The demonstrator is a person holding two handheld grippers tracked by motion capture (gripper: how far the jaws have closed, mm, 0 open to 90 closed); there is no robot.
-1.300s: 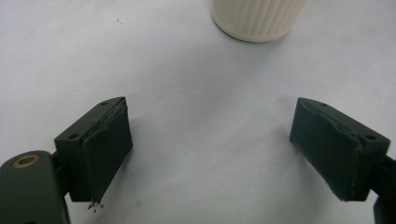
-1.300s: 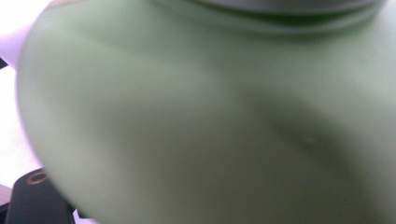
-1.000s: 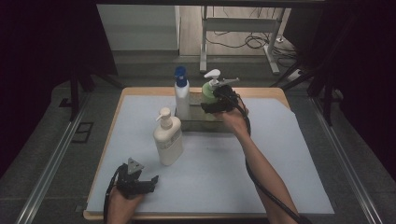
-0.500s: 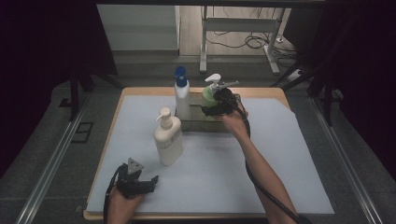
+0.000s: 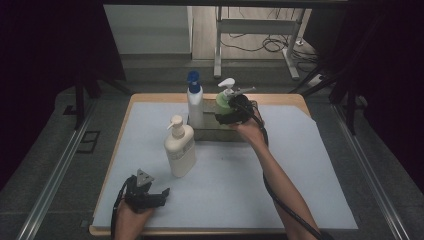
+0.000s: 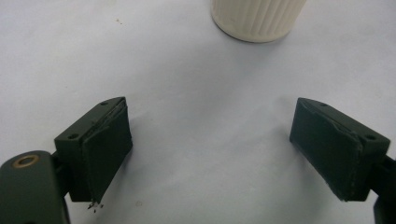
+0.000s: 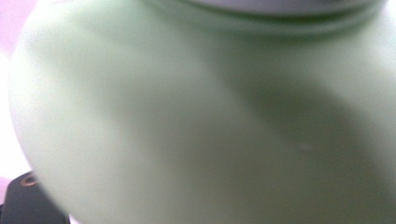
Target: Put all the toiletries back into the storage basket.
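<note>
Resting at the near left corner of the table, the left gripper (image 5: pixel 162 194) lies low on the pale sheet with its jaws spread wide and nothing between them; in the left gripper view the two black pads (image 6: pixel 105 147) stand far apart over bare white cover, and the ribbed base of the cream pump bottle (image 6: pixel 258 18) sits just beyond them; the sheet (image 5: pixel 235 180) is a smooth, pale blue-white covering that spans nearly the whole table (image 5: pixel 150 98), leaving a thin wooden border along the near, left and far edges; a few faint specks mark it, otherwise it looks flat and unwrinkled; the cream pump bottle (image 5: pixel 180 149) stands upright on the sheet left of centre, well apart from the left gripper; farther in, a dark shallow tray (image 5: pixel 212 134) sits near the far edge, with a white bottle with a blue cap (image 5: pixel 195 102) upright at its left end; the green pump bottle (image 5: pixel 223 99) stands at the tray's right end, and the right gripper (image 5: pixel 227 116) is pressed against its side, the person's arm reaching in from the near right; the right gripper view is blurred green plastic (image 7: pixel 201 121) at very close range, so I cannot tell whether those jaws are clamped on it; beyond the table lie a grey floor, a metal rail (image 5: pixel 60 165) on the left side, a white-framed stand (image 5: pixel 260 30) with loose cables, and dark curtains at both sides.
</note>
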